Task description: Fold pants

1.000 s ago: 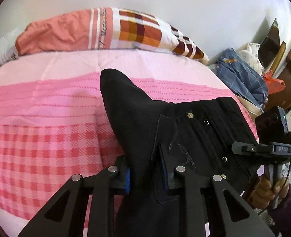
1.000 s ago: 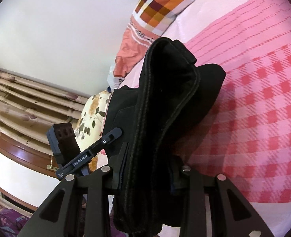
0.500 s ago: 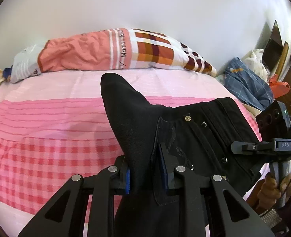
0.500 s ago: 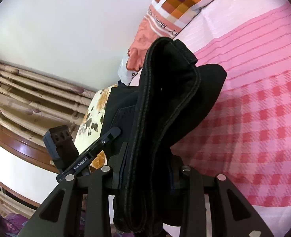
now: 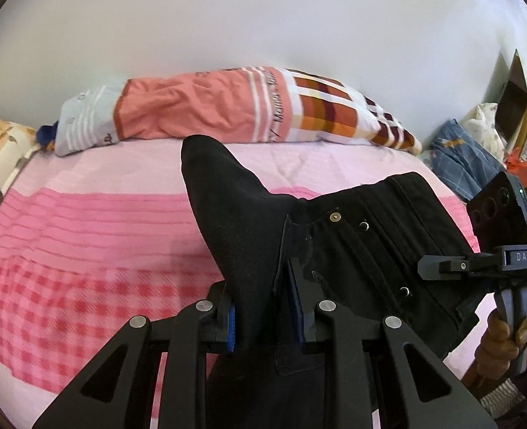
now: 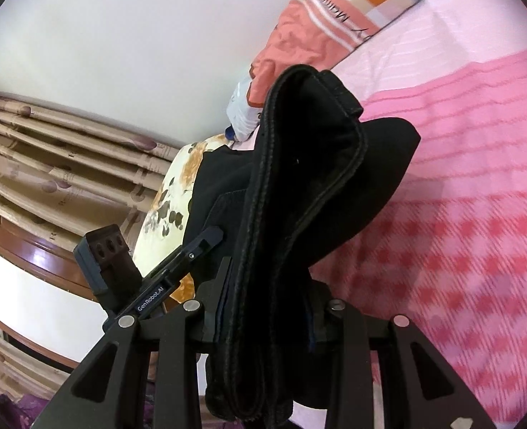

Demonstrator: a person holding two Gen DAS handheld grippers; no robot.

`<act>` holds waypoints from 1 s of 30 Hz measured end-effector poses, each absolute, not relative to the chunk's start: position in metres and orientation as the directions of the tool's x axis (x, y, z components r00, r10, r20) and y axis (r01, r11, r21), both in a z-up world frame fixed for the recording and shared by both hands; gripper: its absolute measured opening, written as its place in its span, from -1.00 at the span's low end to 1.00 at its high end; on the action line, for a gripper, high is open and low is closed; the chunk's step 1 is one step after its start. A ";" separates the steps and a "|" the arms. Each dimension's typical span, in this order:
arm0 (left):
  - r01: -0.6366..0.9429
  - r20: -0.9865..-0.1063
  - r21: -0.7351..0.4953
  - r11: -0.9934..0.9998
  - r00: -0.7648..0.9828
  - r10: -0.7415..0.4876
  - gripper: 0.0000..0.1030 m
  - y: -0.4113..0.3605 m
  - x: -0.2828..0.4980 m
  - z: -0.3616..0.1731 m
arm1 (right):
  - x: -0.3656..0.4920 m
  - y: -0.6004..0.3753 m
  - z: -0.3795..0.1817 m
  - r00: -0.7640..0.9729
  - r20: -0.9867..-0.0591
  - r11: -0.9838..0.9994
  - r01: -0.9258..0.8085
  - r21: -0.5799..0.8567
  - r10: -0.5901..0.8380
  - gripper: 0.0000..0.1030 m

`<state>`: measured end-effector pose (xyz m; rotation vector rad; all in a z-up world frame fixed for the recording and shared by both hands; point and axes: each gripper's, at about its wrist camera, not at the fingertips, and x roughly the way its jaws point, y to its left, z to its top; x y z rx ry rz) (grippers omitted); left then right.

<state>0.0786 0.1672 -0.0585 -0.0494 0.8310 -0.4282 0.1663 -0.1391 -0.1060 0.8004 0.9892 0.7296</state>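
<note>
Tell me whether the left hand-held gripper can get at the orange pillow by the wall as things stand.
Probably not. The left hand-held gripper is shut on the black pants, which fill its jaws, and the orange pillow lies across the pink bedspread at the far edge.

Bright even daylight, heavy fisheye warp, rt view slightly blurred.

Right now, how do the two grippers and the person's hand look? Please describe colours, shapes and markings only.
Both are matte black with angular linkage arms and round silver pivot bolts. The left gripper has blue finger pads; its side, seen from the right wrist, reads "GenRobot.AI". The right gripper, seen from the left wrist, is marked "DAS", with a thin black cable. The hand is bare, with a purple sleeve.
</note>
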 end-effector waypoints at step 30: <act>0.165 -0.730 -0.110 0.980 0.655 -0.192 -0.53 0.296 0.291 -0.117 | 0.388 -0.036 -0.158 0.321 -0.449 0.523 -0.200 0.829 0.834 -0.41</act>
